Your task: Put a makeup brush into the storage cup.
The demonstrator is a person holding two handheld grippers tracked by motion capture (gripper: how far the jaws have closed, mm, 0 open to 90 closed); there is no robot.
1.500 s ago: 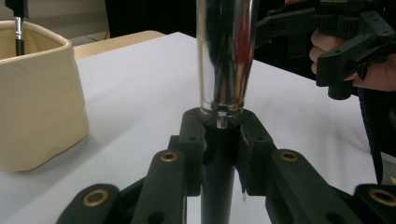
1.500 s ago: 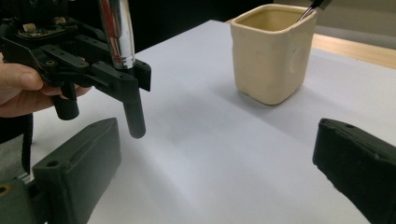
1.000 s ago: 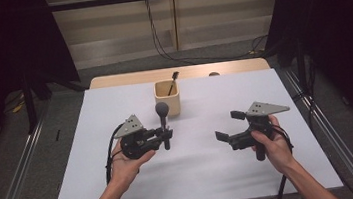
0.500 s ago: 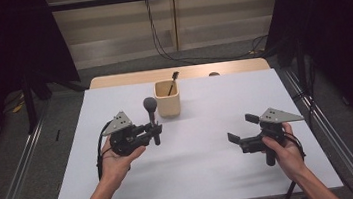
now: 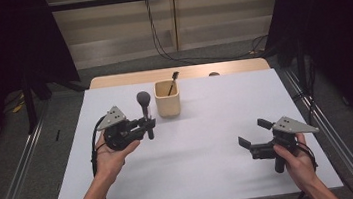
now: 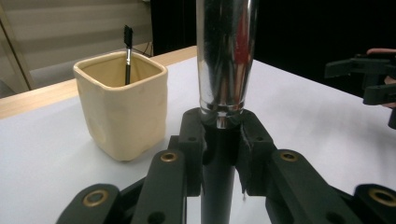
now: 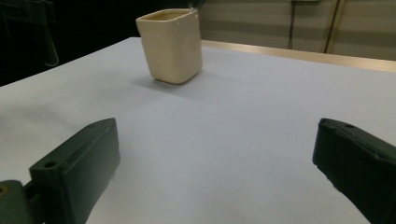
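1. Makeup brush [image 5: 144,108] stands upright, clamped in the left gripper [image 5: 148,127], just left of the cream cup [image 5: 168,99].
2. Right gripper [image 5: 252,137], jaws wide apart, hangs over the table [image 5: 204,141] at near right.
3. Thin brush [image 5: 173,80] leans in the cup.

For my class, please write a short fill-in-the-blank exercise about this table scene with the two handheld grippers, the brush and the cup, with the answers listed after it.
1. The left gripper is shut on a makeup brush held ____, head up.
2. The right gripper has its jaws ____ and holds nothing.
3. A thin black brush stands inside the ____ cup.
4. Seen from the high view, the held brush is just ____ of the cup.

Missing words: upright; open; cream; left
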